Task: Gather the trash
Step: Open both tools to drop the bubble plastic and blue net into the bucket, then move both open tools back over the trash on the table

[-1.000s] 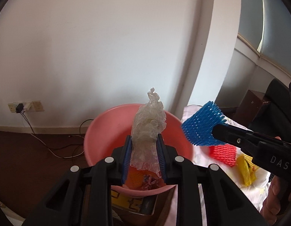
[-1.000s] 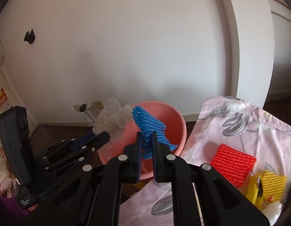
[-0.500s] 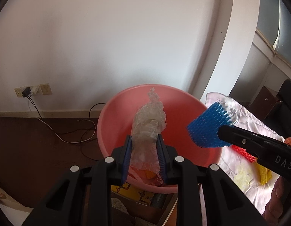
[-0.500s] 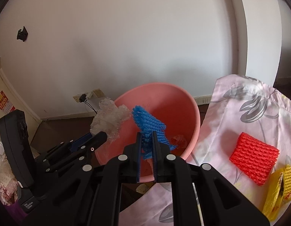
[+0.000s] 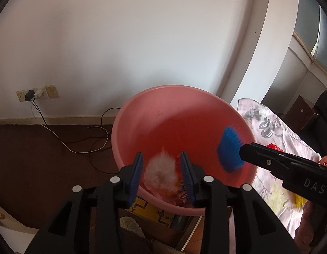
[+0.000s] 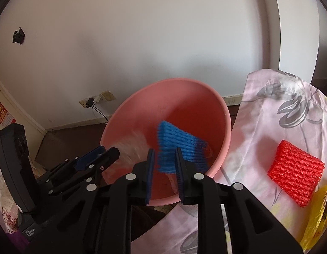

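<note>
While both of your grippers hang over the pink basin [image 6: 222,114], their jaws are opening: the left gripper [image 5: 161,175] has let go of the crumpled clear wrap [image 5: 160,172], which blurs between its parted pads over the basin's near side, and the right gripper [image 6: 163,165] is freeing the blue foam net [image 6: 180,148], whose long axis slants across the bowl ahead of the pads. Your right hand is nearer the red foam net [image 6: 294,169] on the floral cloth [image 6: 258,110], just right of the basin.
</note>
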`<action>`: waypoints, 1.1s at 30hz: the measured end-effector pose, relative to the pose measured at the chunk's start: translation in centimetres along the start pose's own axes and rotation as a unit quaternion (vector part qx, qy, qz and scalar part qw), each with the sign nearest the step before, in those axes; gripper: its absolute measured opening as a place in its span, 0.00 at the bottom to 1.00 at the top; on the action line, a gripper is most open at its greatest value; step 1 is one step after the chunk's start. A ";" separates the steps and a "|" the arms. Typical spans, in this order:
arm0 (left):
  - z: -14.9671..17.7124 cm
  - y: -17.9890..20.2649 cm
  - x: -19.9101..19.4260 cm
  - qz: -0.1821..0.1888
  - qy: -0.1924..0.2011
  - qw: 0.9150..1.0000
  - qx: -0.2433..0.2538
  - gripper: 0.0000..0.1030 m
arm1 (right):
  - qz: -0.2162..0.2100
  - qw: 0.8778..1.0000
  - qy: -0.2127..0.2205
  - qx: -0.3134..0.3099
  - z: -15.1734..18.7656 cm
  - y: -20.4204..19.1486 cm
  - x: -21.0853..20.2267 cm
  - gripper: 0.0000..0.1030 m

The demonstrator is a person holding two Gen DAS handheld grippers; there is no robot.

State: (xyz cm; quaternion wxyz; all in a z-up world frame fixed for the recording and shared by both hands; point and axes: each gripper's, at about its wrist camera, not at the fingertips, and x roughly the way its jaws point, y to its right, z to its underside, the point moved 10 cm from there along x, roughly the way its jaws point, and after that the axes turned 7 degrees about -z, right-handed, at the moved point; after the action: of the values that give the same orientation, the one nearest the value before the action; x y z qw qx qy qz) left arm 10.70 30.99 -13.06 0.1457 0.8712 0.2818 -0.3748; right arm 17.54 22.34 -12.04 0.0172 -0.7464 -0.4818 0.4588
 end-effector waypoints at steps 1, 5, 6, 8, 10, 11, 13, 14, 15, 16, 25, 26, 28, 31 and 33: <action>-0.1 0.0 0.0 0.000 0.001 1.000 0.000 0.36 | 0.000 1.000 0.000 -0.001 0.0 -0.1 0.0 0.21; -0.2 0.0 -0.5 0.000 0.006 1.000 0.000 0.39 | -0.003 1.000 0.004 -0.007 -0.1 -0.6 -0.3 0.28; -0.3 0.0 -0.6 0.001 0.007 1.000 0.000 0.39 | -0.004 1.000 0.005 -0.007 -0.1 -0.7 -0.3 0.28; -0.4 0.0 -0.9 0.002 0.010 1.000 0.000 0.39 | -0.004 1.000 0.008 -0.009 -0.3 -0.9 -0.4 0.28; -0.5 0.2 -1.3 0.005 0.014 1.000 0.000 0.39 | -0.003 1.000 0.013 -0.014 -0.4 -0.9 -0.9 0.28; -0.6 0.3 -1.4 0.006 0.015 1.000 0.000 0.39 | -0.002 1.000 0.015 -0.015 -0.5 -0.8 -1.3 0.28; -0.8 0.5 -1.8 0.010 0.019 1.000 0.000 0.40 | 0.002 1.000 0.020 -0.018 -0.5 -0.8 -1.6 0.28; -0.8 0.6 -1.9 0.011 0.020 1.000 0.000 0.41 | 0.003 1.000 0.022 -0.019 -0.5 -0.6 -2.0 0.28; -0.9 0.7 -2.1 0.013 0.021 1.000 0.000 0.41 | 0.005 0.999 0.025 -0.020 -0.5 -0.5 -2.3 0.28; -1.0 0.8 -2.3 0.016 0.023 1.000 0.000 0.41 | 0.007 0.999 0.027 -0.021 -0.5 -0.5 -2.6 0.28; -1.3 3.4 -4.0 0.048 0.040 0.998 0.015 0.41 | 0.037 0.997 0.061 -0.044 0.3 -0.2 -6.4 0.28; -1.3 3.7 -4.1 0.051 0.041 0.998 0.017 0.41 | 0.041 0.996 0.063 -0.046 0.5 -0.1 -6.8 0.28; -1.2 4.7 -4.5 0.061 0.044 0.997 0.023 0.41 | 0.049 0.995 0.068 -0.048 0.9 0.0 -7.8 0.28; -1.1 6.6 -5.4 0.075 0.053 0.995 0.039 0.41 | 0.057 0.995 0.075 -0.045 1.5 0.5 -9.3 0.28; -1.0 7.7 -6.0 0.085 0.058 0.994 0.044 0.41 | 0.065 0.994 0.080 -0.041 1.9 1.0 -10.6 0.28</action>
State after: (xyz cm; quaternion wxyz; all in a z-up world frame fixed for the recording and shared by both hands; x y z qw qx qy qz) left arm 12.52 23.07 -7.64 0.1217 0.9179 0.1974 -0.3220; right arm 15.68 13.25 -6.53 -0.0047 -0.8105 -0.4480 0.3774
